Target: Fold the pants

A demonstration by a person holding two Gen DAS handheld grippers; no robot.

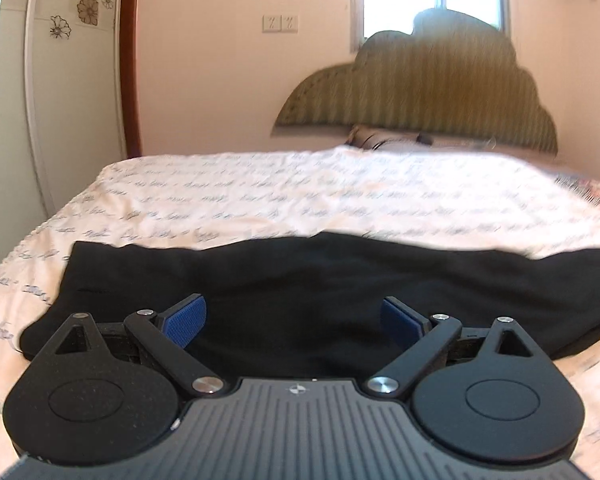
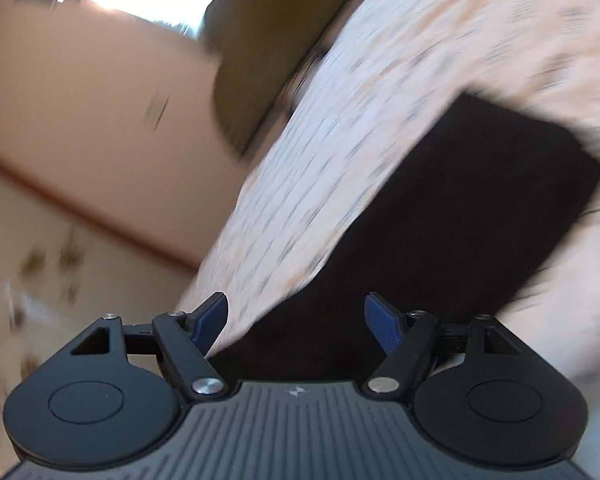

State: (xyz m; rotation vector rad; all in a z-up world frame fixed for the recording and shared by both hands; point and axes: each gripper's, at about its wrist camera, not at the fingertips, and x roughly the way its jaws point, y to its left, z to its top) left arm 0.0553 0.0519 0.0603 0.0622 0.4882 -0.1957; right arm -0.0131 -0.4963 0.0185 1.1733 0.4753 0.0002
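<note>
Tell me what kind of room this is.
Most likely a bedroom: a bed under a cream bedspread printed with script, a scalloped olive padded headboard against the wall, and a pillow at its foot.

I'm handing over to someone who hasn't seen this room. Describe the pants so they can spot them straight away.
Start from the bed, covered by a pale cream spread printed with lines of script, below a scalloped olive headboard. On its near edge lie the pants, a flat, long black strip running across the left wrist view. They are the only solid dark item on the light bedding.
</note>
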